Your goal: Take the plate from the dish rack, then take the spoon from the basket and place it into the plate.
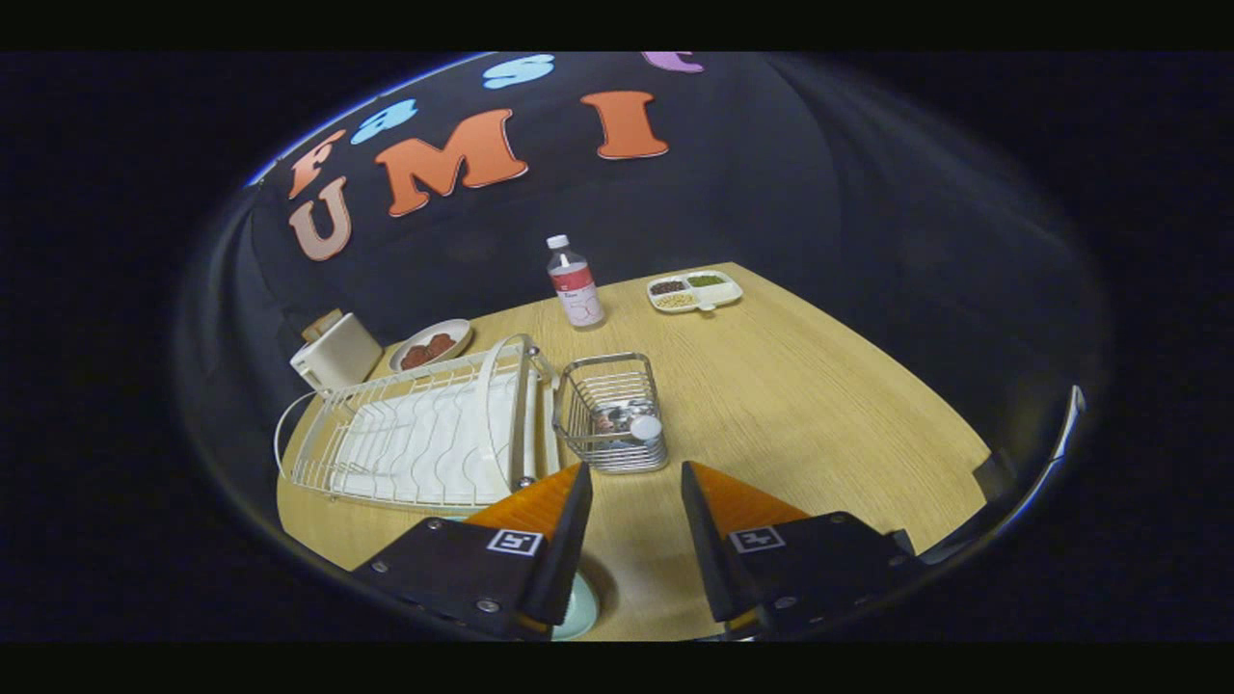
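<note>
My gripper (636, 477) stands open over the wooden table, nothing between its fingers. Just ahead of the fingertips stands a small wire basket (612, 410); inside it I see the rounded pale end of a spoon (644, 426) among other small items. Left of the basket lies the white wire dish rack (424, 434) on its drip tray, with no plate standing in its slots. A pale green plate (578, 609) lies on the table below my left finger, mostly hidden by it.
Beyond the basket stands a clear bottle (575, 282) with a red label. A divided white tray (694, 290) of grains sits at the far edge. A small plate (431, 344) with brown food and a white box (335, 352) lie behind the rack. Bare tabletop (819, 405) stretches right.
</note>
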Demonstrator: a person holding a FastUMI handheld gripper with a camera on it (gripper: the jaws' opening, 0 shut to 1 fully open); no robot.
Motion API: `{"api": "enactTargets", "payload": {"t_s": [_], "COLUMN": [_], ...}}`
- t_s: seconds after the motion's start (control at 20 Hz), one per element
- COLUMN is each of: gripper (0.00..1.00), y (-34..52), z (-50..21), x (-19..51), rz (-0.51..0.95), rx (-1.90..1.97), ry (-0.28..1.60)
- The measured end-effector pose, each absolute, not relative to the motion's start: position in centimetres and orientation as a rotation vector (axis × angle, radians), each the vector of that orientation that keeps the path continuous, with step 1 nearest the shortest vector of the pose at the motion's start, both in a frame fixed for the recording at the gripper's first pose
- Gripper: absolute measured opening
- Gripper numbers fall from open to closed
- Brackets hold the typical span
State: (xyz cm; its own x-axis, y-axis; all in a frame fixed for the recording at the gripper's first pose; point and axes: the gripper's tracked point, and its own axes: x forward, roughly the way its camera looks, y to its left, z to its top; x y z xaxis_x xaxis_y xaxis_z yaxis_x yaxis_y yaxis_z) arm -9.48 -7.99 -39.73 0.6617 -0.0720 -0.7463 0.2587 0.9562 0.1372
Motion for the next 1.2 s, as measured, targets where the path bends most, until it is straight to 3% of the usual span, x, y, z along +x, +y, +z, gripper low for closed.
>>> {"api": "enactTargets", "payload": {"t_s": [0.2,0.45,0.75,1.2], "gripper": [0.42,0.39,0.18,0.11], "y": [-9.3,-8.4,-7.9,-6.9], "z": [-39.4,-39.7,-39.2,-36.8], "x": [-8.0,-6.6,-5.0,-4.3], "rz": [-0.202,-0.131,-0.105,-0.036], "rx": [0.224,0.132,0.052,0.087], "ry": [0.755,0.715,0.663,0.679]}}
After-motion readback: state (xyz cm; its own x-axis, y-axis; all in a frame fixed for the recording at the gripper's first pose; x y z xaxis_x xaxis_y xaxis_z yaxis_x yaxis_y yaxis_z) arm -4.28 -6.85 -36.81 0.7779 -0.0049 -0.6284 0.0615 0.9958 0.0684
